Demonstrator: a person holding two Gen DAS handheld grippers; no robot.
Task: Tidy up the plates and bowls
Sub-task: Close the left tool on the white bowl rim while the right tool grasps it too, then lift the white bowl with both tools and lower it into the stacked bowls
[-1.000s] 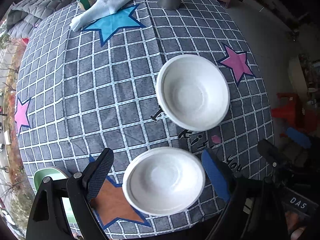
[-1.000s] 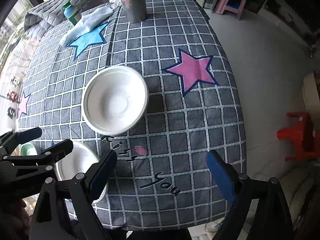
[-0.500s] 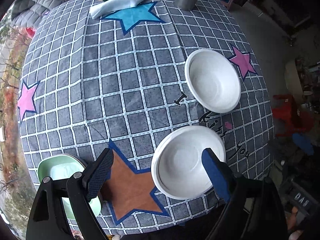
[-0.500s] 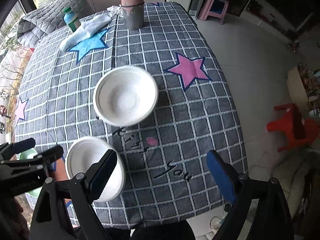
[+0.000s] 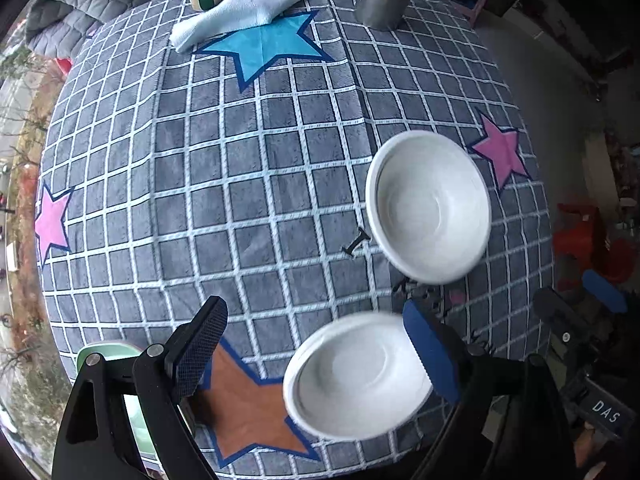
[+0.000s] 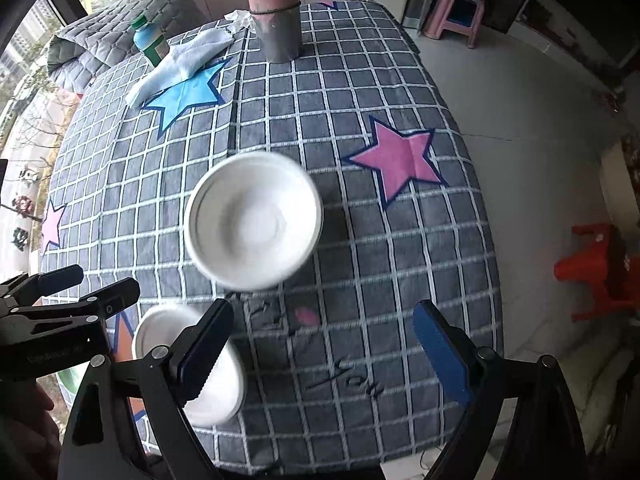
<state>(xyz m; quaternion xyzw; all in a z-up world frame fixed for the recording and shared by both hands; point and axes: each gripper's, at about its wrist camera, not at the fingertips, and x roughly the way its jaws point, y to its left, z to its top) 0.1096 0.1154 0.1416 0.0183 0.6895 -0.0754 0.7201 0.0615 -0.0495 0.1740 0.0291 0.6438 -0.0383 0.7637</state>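
Observation:
Two white bowls sit on the checked tablecloth. The far bowl also shows in the right wrist view. The near bowl lies by the table's front edge, under my left gripper's blue finger; it also shows in the right wrist view. A pale green plate peeks out at the front left, behind the black finger. My left gripper is open and empty above the near bowl's left side. My right gripper is open and empty, in front of the far bowl. The left gripper shows at the left of the right wrist view.
A grey metal cylinder, a green-capped bottle and a light blue cloth stand at the table's far side. A red stool and a pink stool stand on the floor to the right.
Both grippers have moved over the table; the left view swung so the near bowl now lies under its blue finger, and the right gripper closed in on the far bowl. Bowls have not moved.

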